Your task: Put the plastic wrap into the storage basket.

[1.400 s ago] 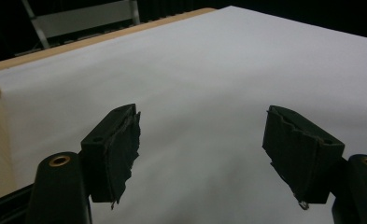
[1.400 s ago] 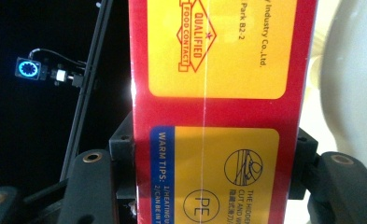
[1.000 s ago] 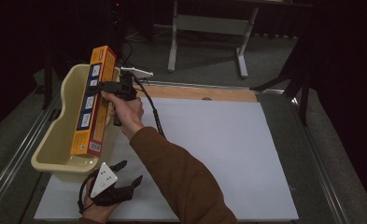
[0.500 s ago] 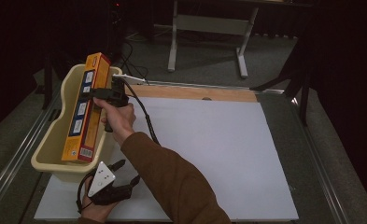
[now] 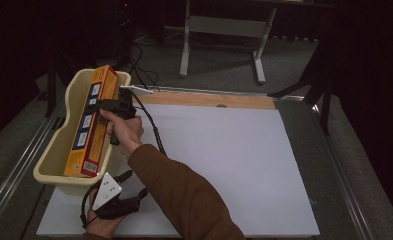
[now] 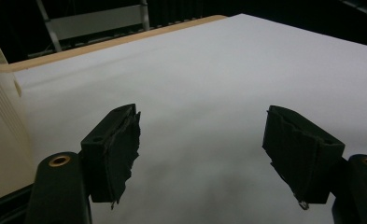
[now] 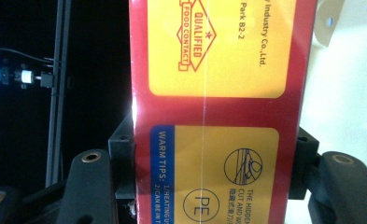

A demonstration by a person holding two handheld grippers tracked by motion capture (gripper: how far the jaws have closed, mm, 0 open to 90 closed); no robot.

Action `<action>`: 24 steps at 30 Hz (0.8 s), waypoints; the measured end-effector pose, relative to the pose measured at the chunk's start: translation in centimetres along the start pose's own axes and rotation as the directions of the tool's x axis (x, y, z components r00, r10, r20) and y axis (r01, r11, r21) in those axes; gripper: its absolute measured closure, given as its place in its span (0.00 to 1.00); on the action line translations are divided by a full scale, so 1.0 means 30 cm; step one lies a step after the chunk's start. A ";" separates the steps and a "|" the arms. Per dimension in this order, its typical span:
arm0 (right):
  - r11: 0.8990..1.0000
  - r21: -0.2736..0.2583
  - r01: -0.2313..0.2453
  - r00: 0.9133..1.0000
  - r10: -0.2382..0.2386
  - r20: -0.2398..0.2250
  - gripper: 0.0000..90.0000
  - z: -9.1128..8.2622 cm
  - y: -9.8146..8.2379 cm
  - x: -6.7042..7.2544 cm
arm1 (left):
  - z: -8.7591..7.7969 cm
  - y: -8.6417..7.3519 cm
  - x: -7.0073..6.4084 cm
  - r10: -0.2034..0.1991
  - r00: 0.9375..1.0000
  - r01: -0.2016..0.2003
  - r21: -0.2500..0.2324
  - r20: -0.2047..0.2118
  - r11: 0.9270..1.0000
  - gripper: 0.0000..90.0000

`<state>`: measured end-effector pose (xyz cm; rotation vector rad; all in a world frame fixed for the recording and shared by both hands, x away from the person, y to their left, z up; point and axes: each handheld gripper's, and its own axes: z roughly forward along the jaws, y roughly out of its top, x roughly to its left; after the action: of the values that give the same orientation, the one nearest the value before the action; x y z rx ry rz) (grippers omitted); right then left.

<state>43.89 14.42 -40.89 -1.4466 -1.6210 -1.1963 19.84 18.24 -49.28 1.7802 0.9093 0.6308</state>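
Right gripper (image 5: 108, 104) at upper left of high view, pinching a long box (image 5: 91, 122) across its width; pads pressed on both sides of box (image 7: 218, 112) in right gripper view. Box lies lengthwise in the cream tub (image 5: 54, 155), far end tilted up over the tub's rim. Left gripper (image 5: 115, 200) at bottom left, low over white worktop (image 5: 224, 165), just beside tub; jaws spread wide w/ nothing between, gripper (image 6: 202, 140).

Brown sleeve (image 5: 184, 195), blk tongs (image 6: 204, 154) w/ cable.
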 end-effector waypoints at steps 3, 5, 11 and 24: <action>1.000 -0.002 -0.031 0.999 0.031 0.012 0.43 0.000 -0.001 -0.014 | -0.001 0.000 0.001 -0.004 1.000 0.004 -0.003 -0.003 1.000 0.30; 0.999 -0.004 -0.041 0.999 0.041 0.022 0.43 0.004 -0.002 -0.021 | -0.002 0.000 0.001 -0.006 1.000 0.006 -0.007 -0.002 1.000 0.30; 1.000 -0.022 -0.017 0.997 0.019 0.069 0.41 0.022 -0.012 -0.028 | -0.002 0.000 0.002 -0.007 1.000 0.007 -0.008 -0.006 1.000 0.30; 0.999 -0.028 0.040 0.991 -0.036 0.129 0.38 -0.029 -0.008 0.021 | 0.002 0.000 -0.001 -0.002 1.000 0.002 -0.003 -0.007 1.000 0.30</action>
<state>43.46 13.85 -40.05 -1.5458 -1.7303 -1.1743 19.87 18.19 -49.30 1.7755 0.9142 0.6367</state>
